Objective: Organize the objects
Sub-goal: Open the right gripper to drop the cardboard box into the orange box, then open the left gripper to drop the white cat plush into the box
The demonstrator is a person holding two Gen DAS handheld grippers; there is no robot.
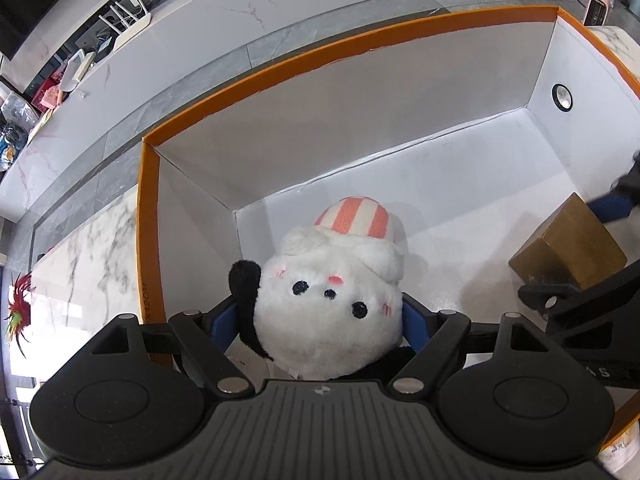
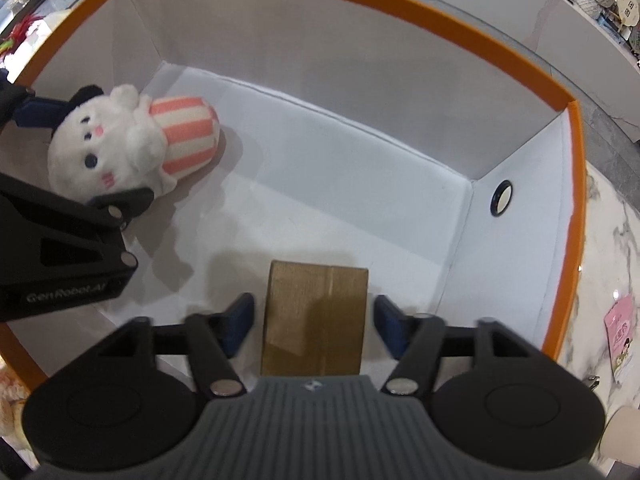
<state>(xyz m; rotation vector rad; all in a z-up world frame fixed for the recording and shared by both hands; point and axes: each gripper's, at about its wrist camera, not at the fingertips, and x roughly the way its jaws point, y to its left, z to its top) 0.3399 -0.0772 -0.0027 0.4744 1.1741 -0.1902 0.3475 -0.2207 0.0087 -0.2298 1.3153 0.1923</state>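
A white plush toy [image 1: 332, 292] with black ears and a pink-striped body lies on the floor of a big white box with an orange rim [image 1: 148, 240]. My left gripper [image 1: 320, 312] reaches down over the toy's head. Its blue pads stand wide on either side and do not squeeze the head. A small brown cardboard box [image 2: 316, 312] rests on the same floor, near the front. My right gripper [image 2: 314, 312] straddles it, open, with a gap showing between each pad and the cardboard. The plush toy [image 2: 108, 148] also shows at the left of the right wrist view.
The orange-rimmed box [image 2: 576, 152] stands on a marble table [image 2: 612, 240]. A round metal-ringed hole [image 2: 501, 198] is in its right end wall. A pink packet [image 2: 620, 336] lies on the table to the right, and a red feathery item [image 1: 18, 308] to the left.
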